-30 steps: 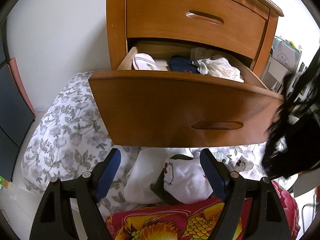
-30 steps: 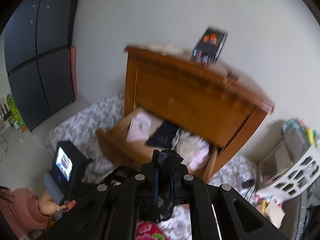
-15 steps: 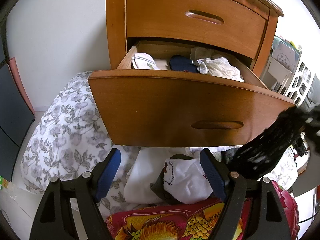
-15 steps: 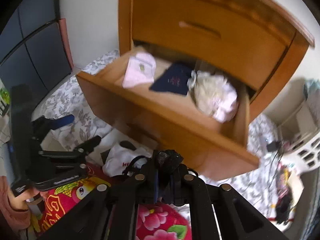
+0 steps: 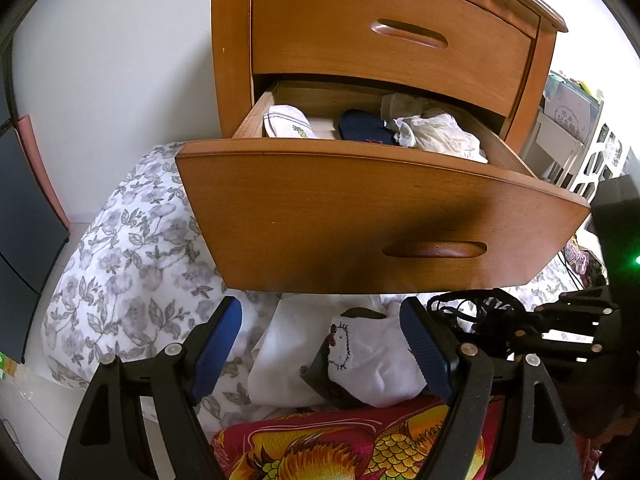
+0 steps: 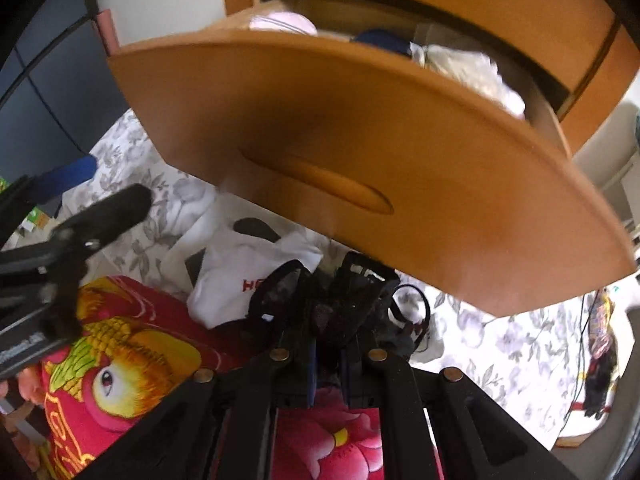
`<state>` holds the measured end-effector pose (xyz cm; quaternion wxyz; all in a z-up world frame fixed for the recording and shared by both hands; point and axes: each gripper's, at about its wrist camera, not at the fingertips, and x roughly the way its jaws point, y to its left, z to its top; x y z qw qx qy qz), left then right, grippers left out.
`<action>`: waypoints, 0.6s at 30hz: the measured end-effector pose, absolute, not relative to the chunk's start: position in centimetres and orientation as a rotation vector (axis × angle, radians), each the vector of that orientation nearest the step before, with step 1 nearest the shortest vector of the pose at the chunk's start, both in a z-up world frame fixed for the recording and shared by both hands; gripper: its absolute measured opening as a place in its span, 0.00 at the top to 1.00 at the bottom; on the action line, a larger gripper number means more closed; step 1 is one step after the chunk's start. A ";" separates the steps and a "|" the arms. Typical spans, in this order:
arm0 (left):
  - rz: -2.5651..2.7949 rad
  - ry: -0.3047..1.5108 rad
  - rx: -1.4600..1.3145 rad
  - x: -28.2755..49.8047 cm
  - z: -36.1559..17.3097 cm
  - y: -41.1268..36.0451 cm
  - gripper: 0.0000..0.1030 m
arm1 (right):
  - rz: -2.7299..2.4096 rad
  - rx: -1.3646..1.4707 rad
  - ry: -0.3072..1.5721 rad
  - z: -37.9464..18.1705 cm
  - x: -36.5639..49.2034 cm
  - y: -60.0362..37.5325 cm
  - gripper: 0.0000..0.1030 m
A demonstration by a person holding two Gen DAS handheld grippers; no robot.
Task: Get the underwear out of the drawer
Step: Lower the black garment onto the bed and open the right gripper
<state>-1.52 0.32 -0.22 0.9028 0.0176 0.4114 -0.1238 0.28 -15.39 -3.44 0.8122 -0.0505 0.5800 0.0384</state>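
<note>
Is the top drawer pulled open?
No, the top drawer is shut; only the lower drawer is out, clothes showing.

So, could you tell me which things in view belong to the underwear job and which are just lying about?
Job:
- open drawer
- black lace underwear, clamped in the right gripper
- clothes left in the drawer
- left gripper, open

Lying about:
- red quilt
- floral bedding
- white basket

The right gripper (image 6: 328, 354) has carried black underwear (image 6: 344, 300) down, seemingly onto the bedding.

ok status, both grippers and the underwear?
Left gripper open, empty. Right gripper shut on black lace underwear, low over the bed pile. Drawer open, more garments inside. Nothing blocking.
</note>
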 end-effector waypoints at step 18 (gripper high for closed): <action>-0.254 0.857 0.033 -1.4 -0.3 0.4 0.20 | 0.019 -0.045 1.237 -3.3 0.1 -16.3 0.48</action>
